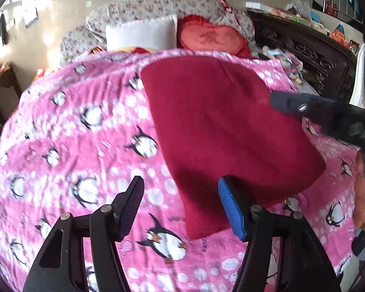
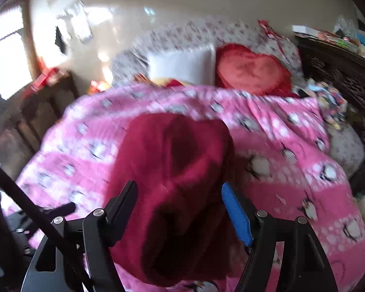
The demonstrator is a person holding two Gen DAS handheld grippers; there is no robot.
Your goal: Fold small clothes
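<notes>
Right now the pink penguin blanket (image 1: 90, 131) covers the bed, and the dark red cloth (image 1: 221, 131) lies spread on it, with a white pillow (image 1: 141, 32) and a red heart cushion (image 1: 214, 37) at the far end. Over the cloth's near edge the left gripper (image 1: 181, 206) hovers with jaws wide apart, holding nothing. Similarly spread, the right gripper (image 2: 178, 209) has bunched red cloth between its fingers, though blur hides any contact.

Cloth on the blanket, pillows behind

The cloth (image 1: 226, 131) lies on the blanket (image 1: 85, 133). At twelve o'clock sit two pillows (image 1: 141, 32), side by side. A cabinet (image 1: 311, 53) stands at two o'clock.
</notes>
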